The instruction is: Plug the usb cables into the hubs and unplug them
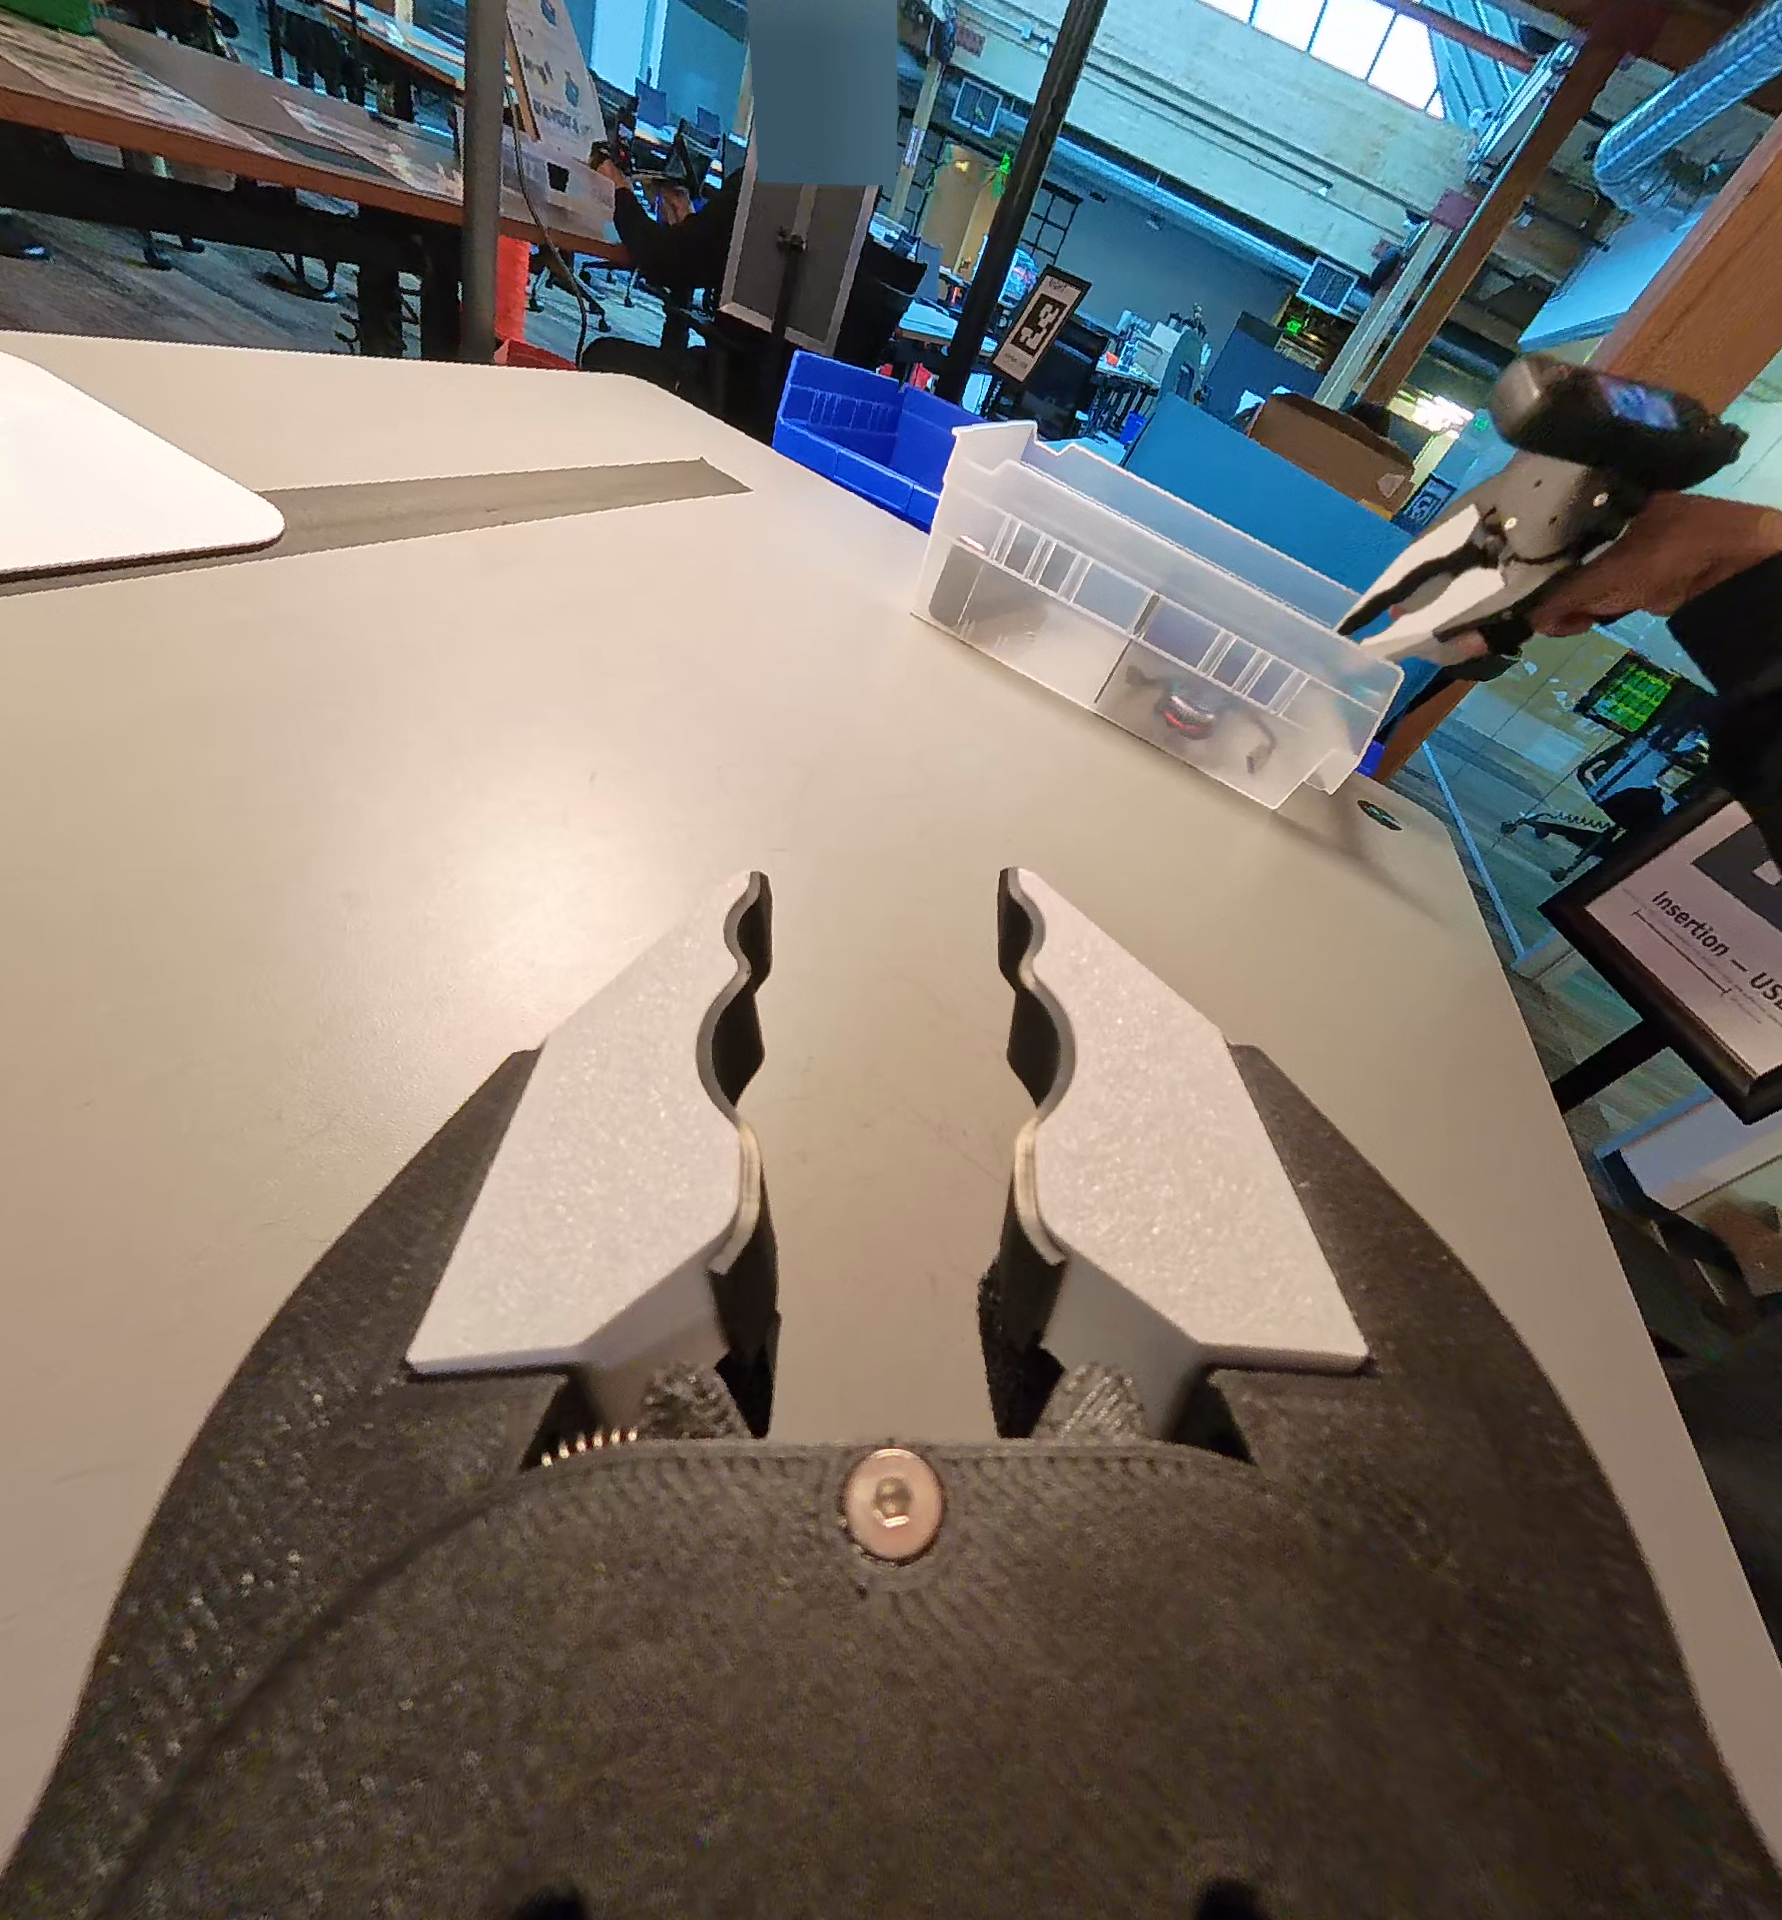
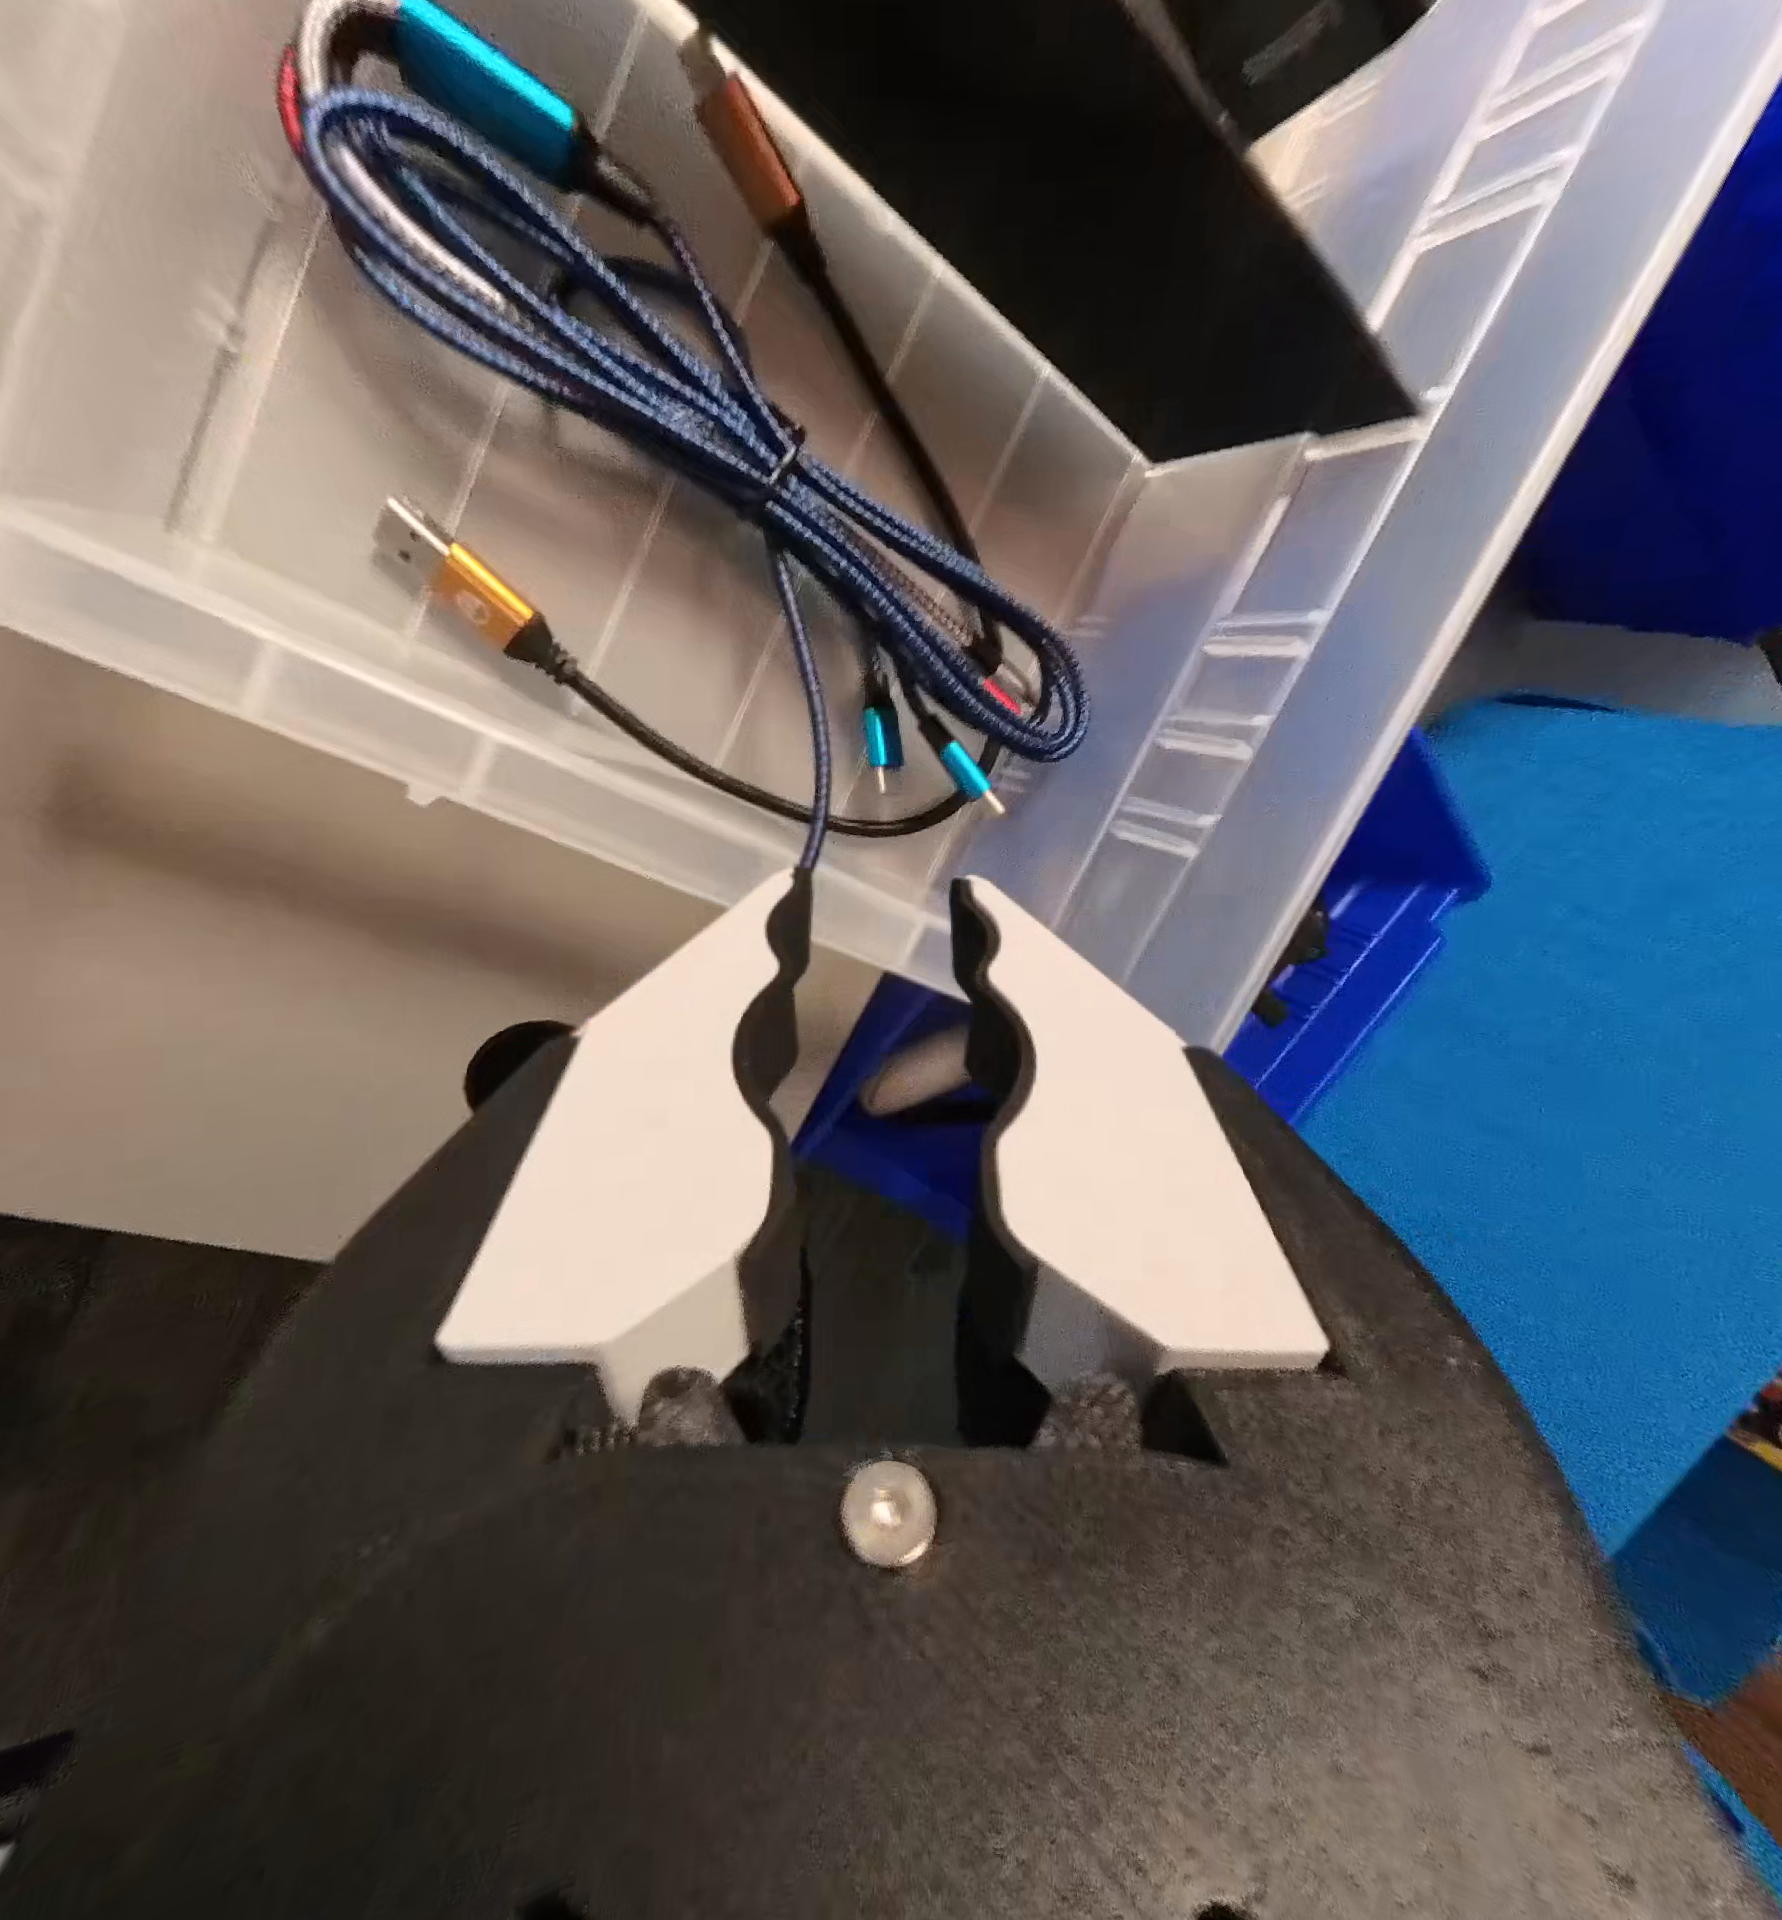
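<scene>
Right tool (image 2: 874, 894), jaws parted, above the blue cable bundle (image 2: 721, 457); we expect tangled strands (tied together) to snag. Left tool (image 1: 882, 888) open, empty.

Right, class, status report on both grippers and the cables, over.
Left gripper open, empty over bare table. Right gripper open above clear bin, blue braided cable strand at its fingertip. Nothing plugged in.
</scene>
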The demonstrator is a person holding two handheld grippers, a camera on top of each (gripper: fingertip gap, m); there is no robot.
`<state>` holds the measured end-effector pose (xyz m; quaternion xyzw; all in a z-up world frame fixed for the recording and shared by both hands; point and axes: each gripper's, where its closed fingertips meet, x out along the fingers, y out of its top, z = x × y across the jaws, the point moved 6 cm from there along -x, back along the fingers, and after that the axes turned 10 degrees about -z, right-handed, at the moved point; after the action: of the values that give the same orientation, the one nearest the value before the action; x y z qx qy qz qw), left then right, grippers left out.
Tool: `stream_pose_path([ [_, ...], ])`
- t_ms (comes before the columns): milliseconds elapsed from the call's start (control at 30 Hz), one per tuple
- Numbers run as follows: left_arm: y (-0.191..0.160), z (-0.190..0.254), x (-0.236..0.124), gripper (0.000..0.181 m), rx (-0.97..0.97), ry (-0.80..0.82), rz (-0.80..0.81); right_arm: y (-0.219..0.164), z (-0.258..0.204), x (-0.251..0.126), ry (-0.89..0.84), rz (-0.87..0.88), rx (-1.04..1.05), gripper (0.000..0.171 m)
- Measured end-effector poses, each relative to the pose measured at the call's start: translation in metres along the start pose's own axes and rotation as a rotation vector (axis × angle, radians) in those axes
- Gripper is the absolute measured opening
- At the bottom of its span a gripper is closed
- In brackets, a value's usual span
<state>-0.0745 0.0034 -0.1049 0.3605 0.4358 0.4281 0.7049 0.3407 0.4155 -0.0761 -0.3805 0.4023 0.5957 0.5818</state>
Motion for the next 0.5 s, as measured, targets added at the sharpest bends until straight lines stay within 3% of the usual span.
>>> stream_pose_path([
  [267, -0.001, 0.0, 0.0, 0.046, -0.003, -0.005, -0.007, -0.04, -0.002, -0.004, 0.05, 0.113, 0.183, 0.026],
  [367, -0.001, 0.0, 0.001, 0.046, -0.003, -0.007, -0.011, -0.052, -0.004, 0.003, -0.023, 0.085, 0.136, 0.026],
  [500, -0.001, 0.0, 0.001, 0.046, -0.003, -0.002, -0.011, -0.033, -0.016, 0.005, -0.057, 0.159, 0.04, 0.027],
])
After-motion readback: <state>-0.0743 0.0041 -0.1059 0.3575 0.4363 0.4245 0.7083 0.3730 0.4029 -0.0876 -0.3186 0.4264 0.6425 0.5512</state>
